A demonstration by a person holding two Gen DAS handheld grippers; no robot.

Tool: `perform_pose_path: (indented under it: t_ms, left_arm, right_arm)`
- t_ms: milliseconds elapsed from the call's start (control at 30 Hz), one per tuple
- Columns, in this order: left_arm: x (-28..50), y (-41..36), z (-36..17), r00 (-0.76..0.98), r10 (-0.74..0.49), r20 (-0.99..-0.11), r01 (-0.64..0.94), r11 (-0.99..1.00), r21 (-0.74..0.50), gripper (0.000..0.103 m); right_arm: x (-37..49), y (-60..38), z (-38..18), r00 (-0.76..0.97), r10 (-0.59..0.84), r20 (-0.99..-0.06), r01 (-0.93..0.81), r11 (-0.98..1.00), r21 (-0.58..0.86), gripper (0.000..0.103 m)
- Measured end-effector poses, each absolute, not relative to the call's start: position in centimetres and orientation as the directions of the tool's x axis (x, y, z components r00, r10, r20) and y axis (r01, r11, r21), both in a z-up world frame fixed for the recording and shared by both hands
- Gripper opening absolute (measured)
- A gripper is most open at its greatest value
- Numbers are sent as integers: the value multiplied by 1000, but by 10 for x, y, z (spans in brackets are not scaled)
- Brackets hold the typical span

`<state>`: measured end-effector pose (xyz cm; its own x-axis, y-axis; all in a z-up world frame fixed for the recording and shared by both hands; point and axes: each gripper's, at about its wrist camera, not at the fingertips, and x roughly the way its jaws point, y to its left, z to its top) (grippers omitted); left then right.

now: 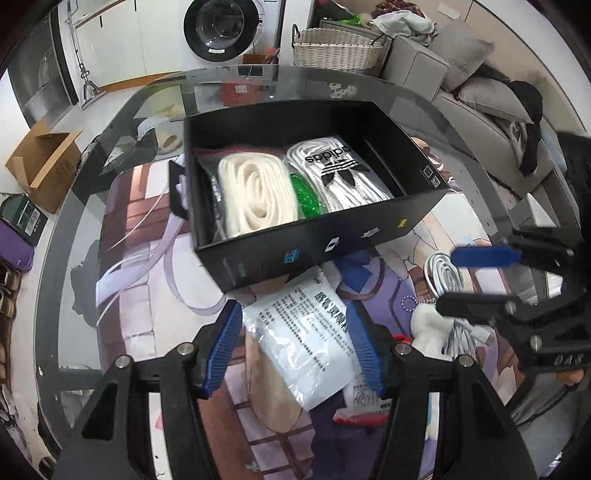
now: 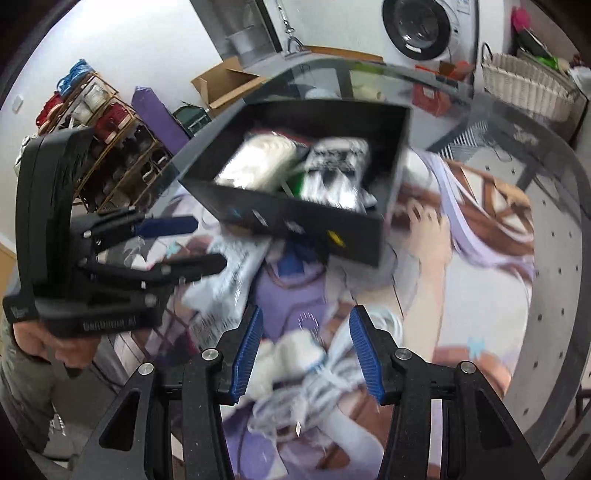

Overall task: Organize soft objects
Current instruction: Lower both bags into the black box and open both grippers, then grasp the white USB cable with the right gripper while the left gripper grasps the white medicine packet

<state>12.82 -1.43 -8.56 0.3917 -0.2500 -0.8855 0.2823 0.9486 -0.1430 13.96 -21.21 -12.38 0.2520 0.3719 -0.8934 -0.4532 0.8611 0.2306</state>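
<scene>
A black box (image 1: 332,236) stands on the glass table and holds a bagged cream rope coil (image 1: 255,192), a green item (image 1: 306,199) and a bagged white Adidas item (image 1: 340,170). My left gripper (image 1: 295,347) is open above a white printed plastic packet (image 1: 303,336) lying in front of the box. My right gripper (image 2: 306,350) is open above a bundle of white cable (image 2: 325,376) and a white soft piece (image 2: 291,350). The right gripper also shows in the left wrist view (image 1: 480,280), and the left gripper in the right wrist view (image 2: 184,243). The box (image 2: 295,218) is blurred there.
An anime-print mat (image 1: 147,236) covers the table. A wicker basket (image 1: 340,48), a sofa with cushions (image 1: 472,85), a washing machine (image 1: 221,29) and a cardboard box (image 1: 44,162) surround the table. A shoe rack (image 2: 103,140) stands to the left.
</scene>
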Motion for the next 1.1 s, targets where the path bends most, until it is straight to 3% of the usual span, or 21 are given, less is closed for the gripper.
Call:
perform_pose_path:
  t_ms: [133,433,567,667,800,1100]
  left_arm:
    - [130,-26,-86,389,-248,-887,292,947,-137,59]
    - [127,-40,-78,419,-245,-874,335,937,-102,59]
    - [130,-33,-83,407,-239,-882,325,940,-104,59]
    - [133,-30,-90,394,-225,-891,314,944,-100,59]
    - [138,-25,-100,365,-223,-904,290,950,-118,60]
    - [148,-31,-109,367,-191,-910,252,963,-100,70]
  right_arm:
    - [129,-223,-131,224,353,-908,-420,876,237,50]
    - [112,-212,-164,165,201,-966,-504,859,92,51]
    - [107,-198,-167,227,191,-955,-532,845,43,53]
    - [105,-180,-169,271,166,-948,-580,814,-23,46]
    - [110,-172,-172,286,185,-940,-586,810,-19,45]
    - [116,-164,-171,278,183,-943,-593,805,-19,45]
